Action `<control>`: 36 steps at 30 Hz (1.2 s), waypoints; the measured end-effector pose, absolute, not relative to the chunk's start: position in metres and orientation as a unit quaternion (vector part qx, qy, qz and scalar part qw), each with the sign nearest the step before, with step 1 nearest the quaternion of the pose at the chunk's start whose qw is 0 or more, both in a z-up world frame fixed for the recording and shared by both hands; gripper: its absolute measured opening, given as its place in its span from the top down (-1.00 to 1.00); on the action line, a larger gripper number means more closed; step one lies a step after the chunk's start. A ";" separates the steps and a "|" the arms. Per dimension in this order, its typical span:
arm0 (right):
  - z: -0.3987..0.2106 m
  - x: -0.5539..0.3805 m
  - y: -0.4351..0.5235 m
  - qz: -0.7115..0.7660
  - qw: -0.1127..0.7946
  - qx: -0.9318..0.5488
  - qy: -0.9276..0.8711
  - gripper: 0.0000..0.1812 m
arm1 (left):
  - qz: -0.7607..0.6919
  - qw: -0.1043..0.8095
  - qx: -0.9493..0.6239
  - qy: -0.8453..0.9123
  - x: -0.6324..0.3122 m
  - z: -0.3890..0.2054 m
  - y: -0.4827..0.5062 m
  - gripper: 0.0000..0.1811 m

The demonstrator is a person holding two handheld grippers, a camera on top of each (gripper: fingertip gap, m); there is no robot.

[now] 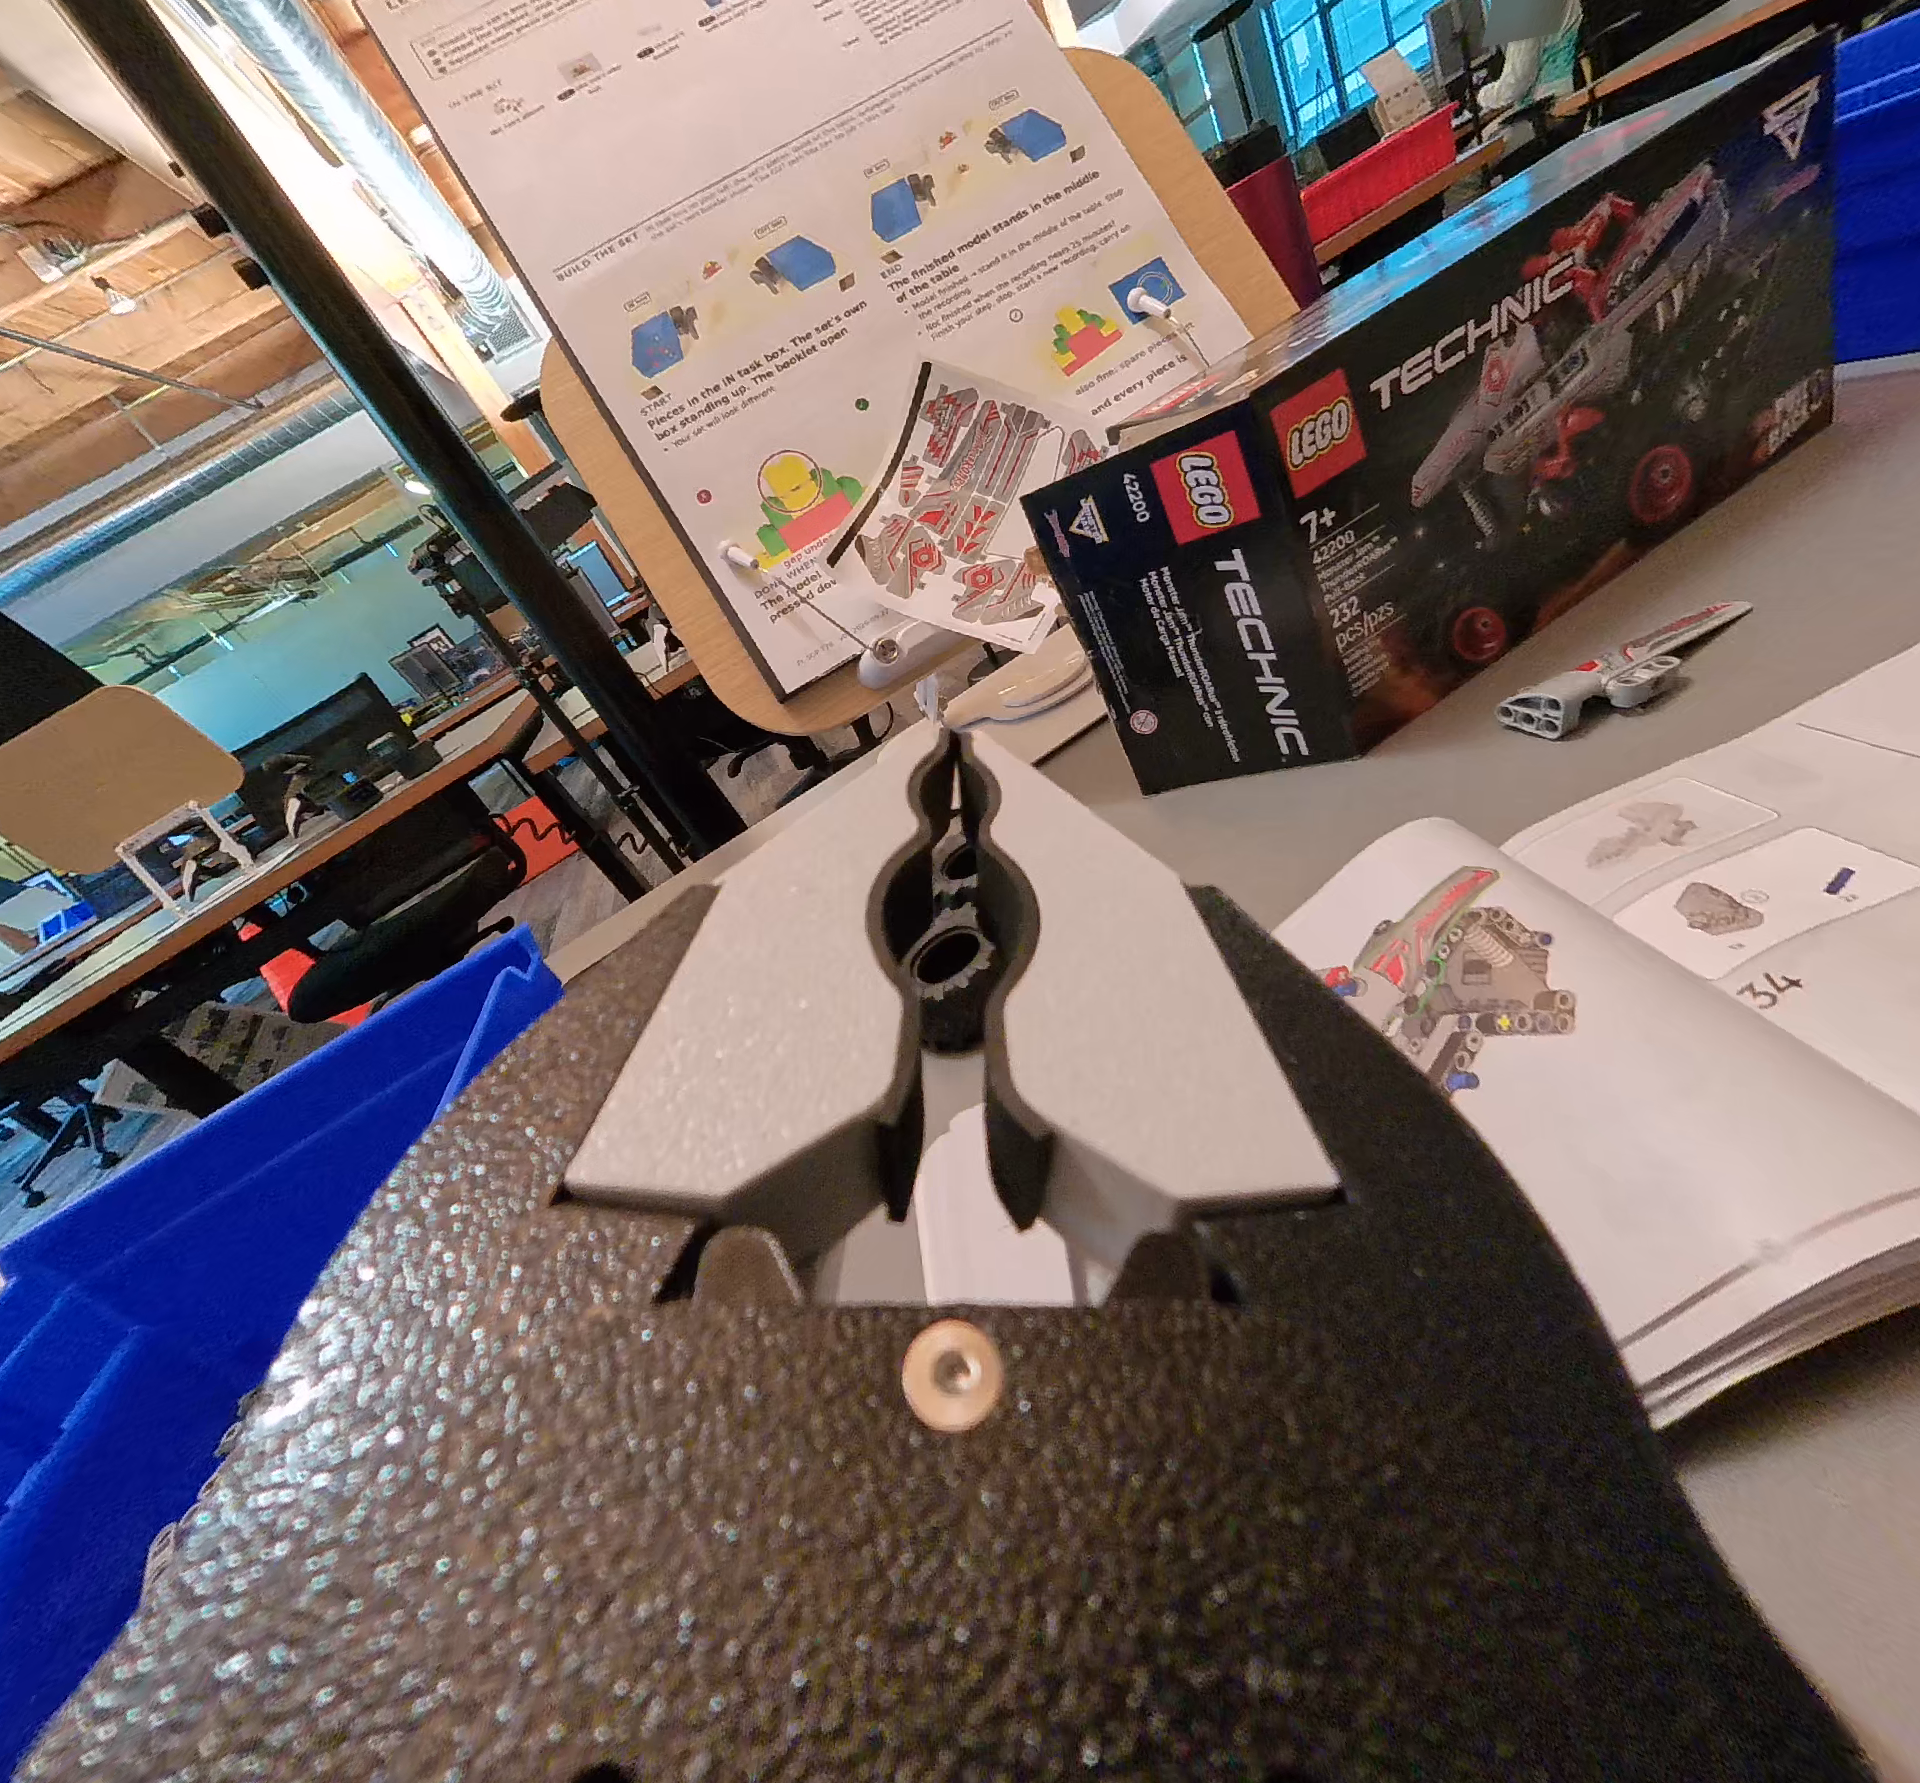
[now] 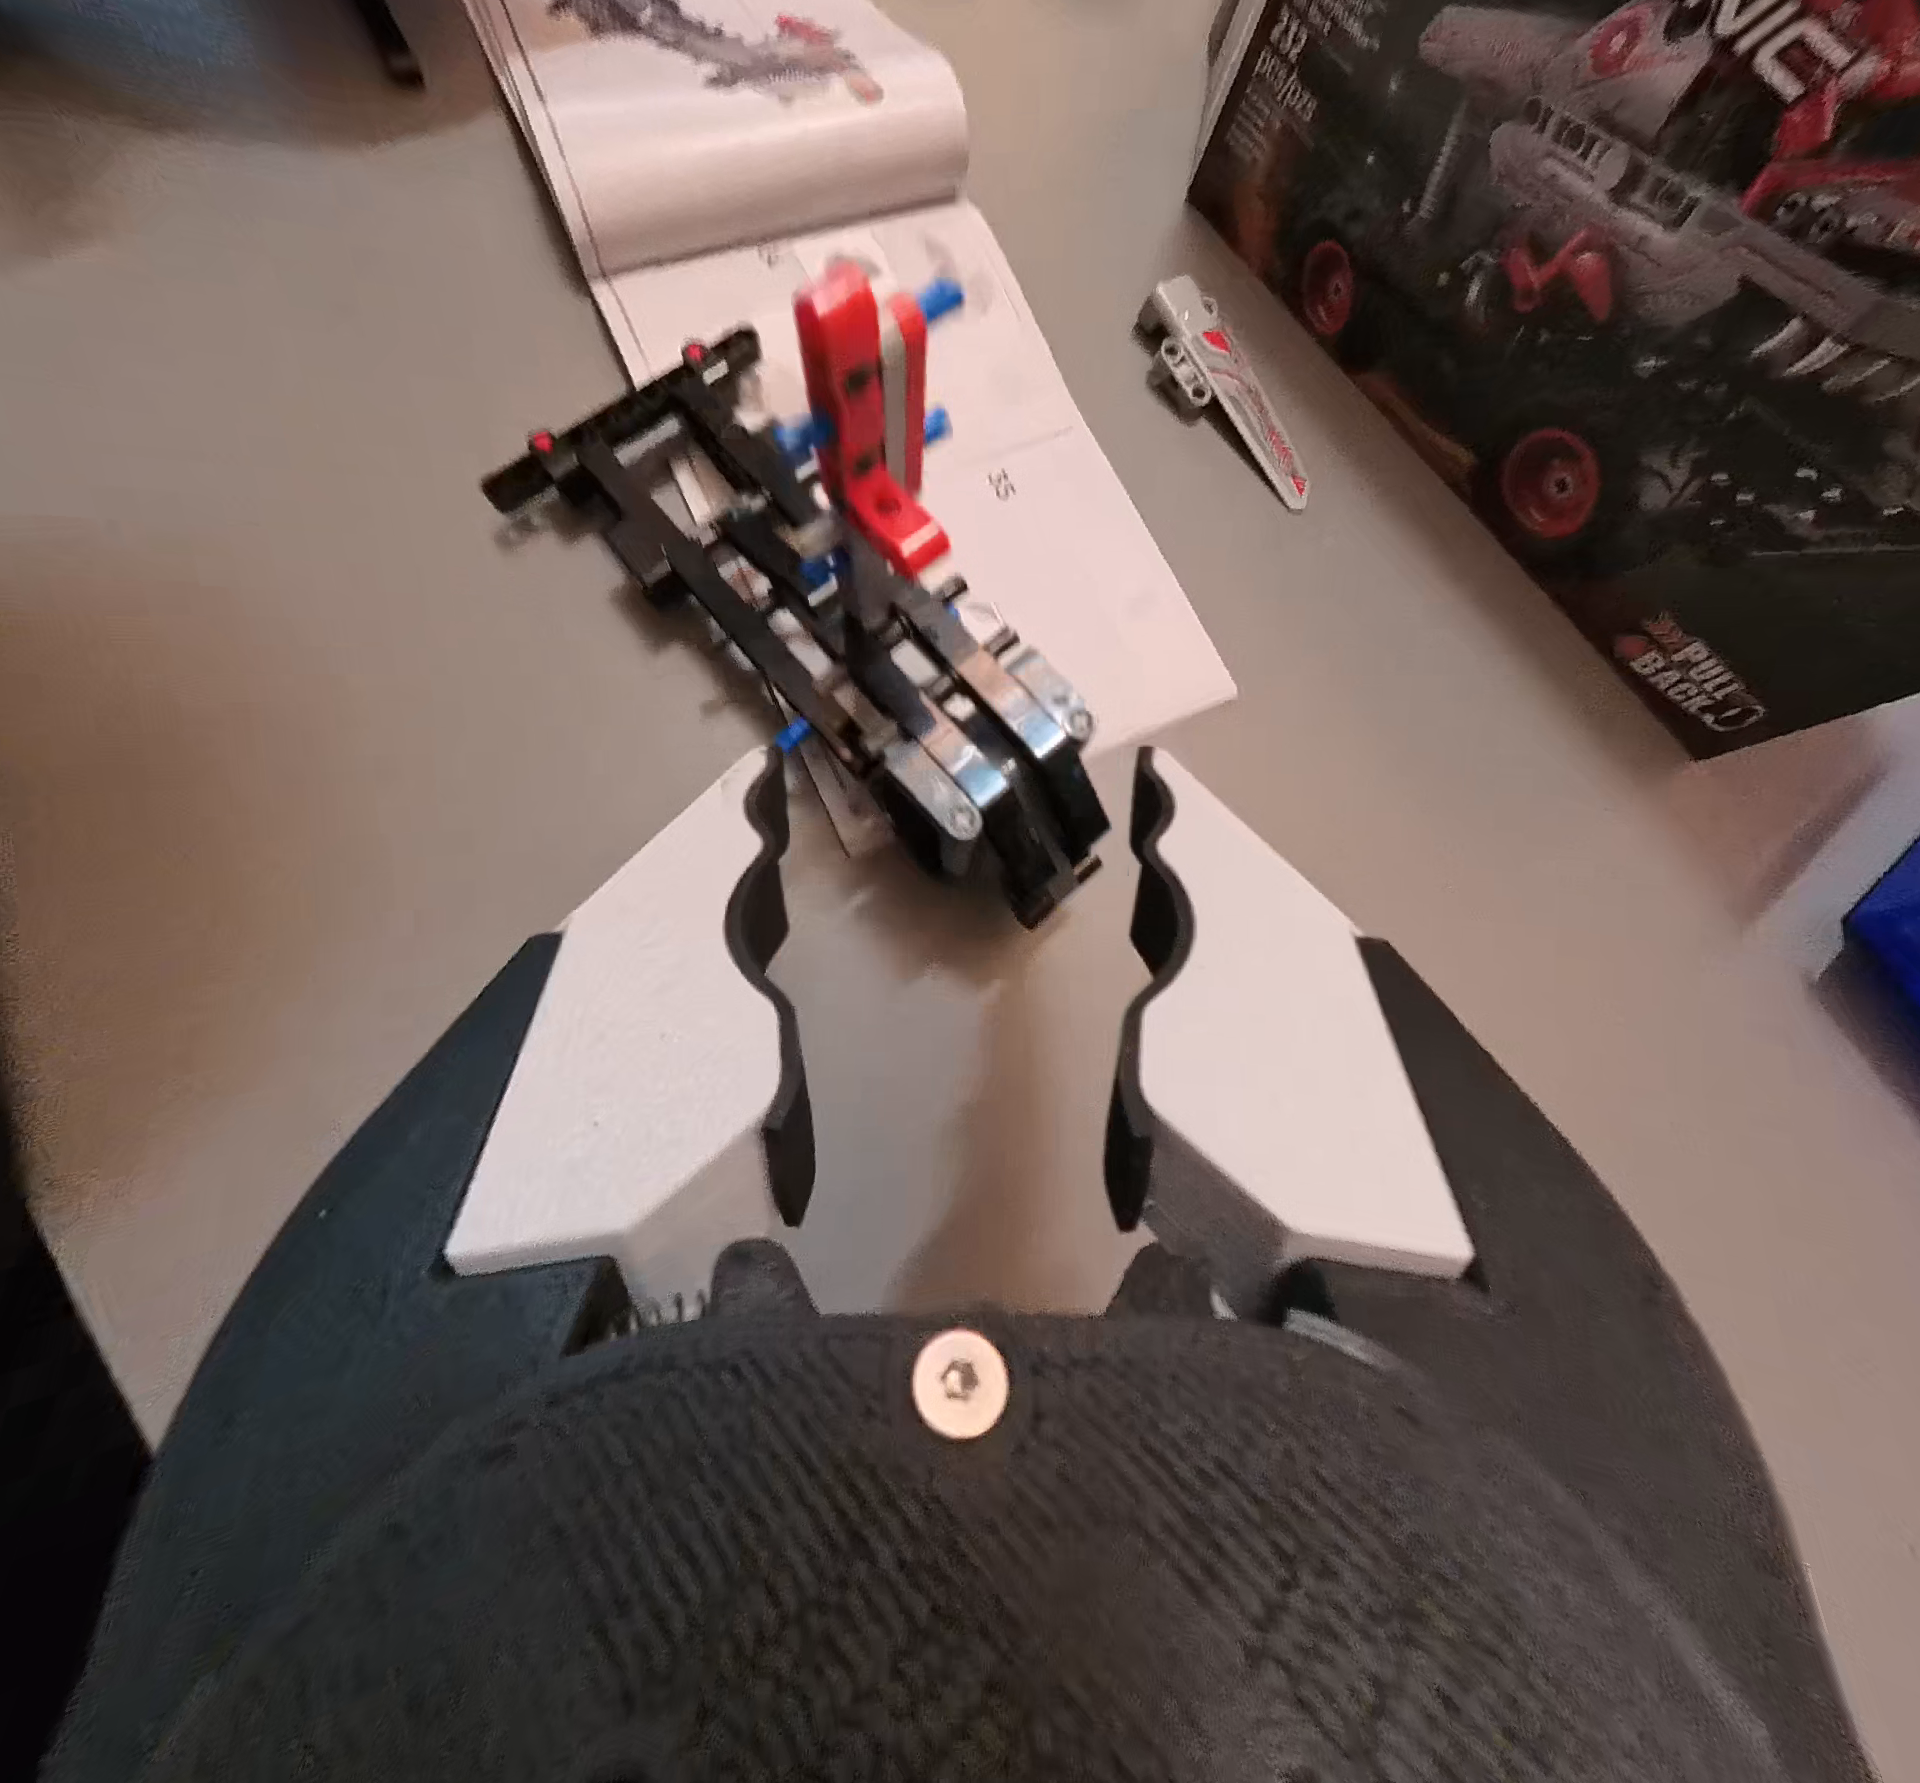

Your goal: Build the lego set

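Grey tabletop fills both views, with an open workshop of desks and windows beyond it. Largest on it is the set's box, then the open booklet, a blue bin at the left, and an instruction sheet propped upright behind. The half-built chassis, black with a red upright beam, lies partly on the booklet, just ahead of the right gripper, whose jaws stand wide apart and empty, angled down toward the chassis's near end. A grey stickered panel lies loose between chassis and box. The left gripper is raised and tilted upward, its tips nearly touching, clamped on a small black toothed piece. Judging by this, the right should grip the chassis by its sturdy rear block, squarely, so the left can press its piece on without twisting.
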State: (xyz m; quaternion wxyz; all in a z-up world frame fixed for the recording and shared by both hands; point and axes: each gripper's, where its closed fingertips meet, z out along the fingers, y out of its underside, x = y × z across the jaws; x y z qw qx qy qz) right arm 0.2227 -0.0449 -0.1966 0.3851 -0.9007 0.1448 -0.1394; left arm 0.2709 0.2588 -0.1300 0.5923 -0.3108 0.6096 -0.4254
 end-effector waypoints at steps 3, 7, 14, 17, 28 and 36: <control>-0.214 0.229 -0.053 -0.120 0.390 -0.901 0.148 0.16 | -0.427 0.592 -0.308 0.610 0.271 -0.129 0.257 1.00; -0.229 0.229 -0.049 -0.091 0.408 -0.899 0.128 0.03 | -0.428 0.591 -0.304 0.612 0.270 -0.129 0.255 1.00; -0.243 0.235 -0.041 -0.107 0.412 -0.900 0.091 0.05 | -0.431 0.589 -0.299 0.615 0.270 -0.131 0.251 1.00; -0.236 0.237 -0.035 -0.112 0.445 -0.885 0.080 0.16 | -0.432 0.588 -0.298 0.615 0.270 -0.131 0.250 1.00; -0.236 0.235 -0.031 -0.100 0.476 -0.872 0.061 0.37 | -0.432 0.588 -0.297 0.615 0.271 -0.132 0.249 1.00; -0.238 0.234 -0.031 -0.096 0.472 -0.874 0.062 0.37 | -0.432 0.587 -0.296 0.617 0.271 -0.133 0.248 1.00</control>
